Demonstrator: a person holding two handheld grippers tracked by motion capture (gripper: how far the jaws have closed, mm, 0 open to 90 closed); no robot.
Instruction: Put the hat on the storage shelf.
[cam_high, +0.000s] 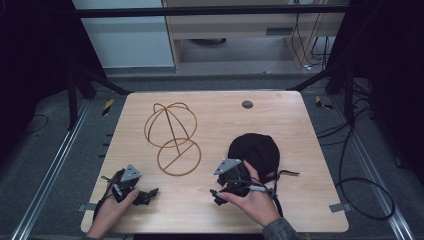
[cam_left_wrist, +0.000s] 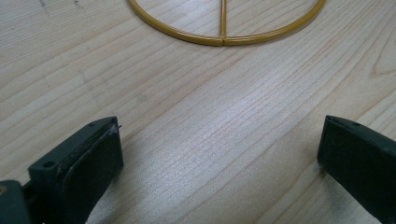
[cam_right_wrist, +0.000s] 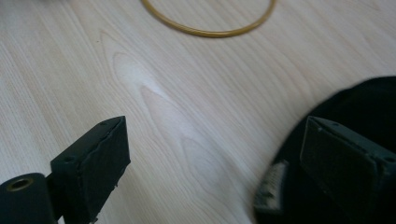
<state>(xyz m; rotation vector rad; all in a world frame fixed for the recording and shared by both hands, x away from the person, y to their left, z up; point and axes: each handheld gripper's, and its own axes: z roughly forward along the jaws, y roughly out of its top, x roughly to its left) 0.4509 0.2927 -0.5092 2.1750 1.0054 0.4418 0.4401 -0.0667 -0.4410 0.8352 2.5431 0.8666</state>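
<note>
Presently nothing is gripped: the black cap (cam_high: 254, 151) lies flat on the tabletop (cam_high: 210, 210), well apart from the wire hat stand (cam_high: 172, 137); placing it there is, in my judgement, wholly outstanding. Right gripper (cam_right_wrist: 212, 161) holds its jaws wide at the cap's edge; left gripper (cam_left_wrist: 219, 154) likewise wide over bare wood

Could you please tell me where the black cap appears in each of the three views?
High view: black cap lies right of centre, beyond the right gripper.
Left gripper view: not in it.
Right gripper view: bottom-right corner, behind the right-hand jaw.
Shared landmark: gold wire stand.
</note>
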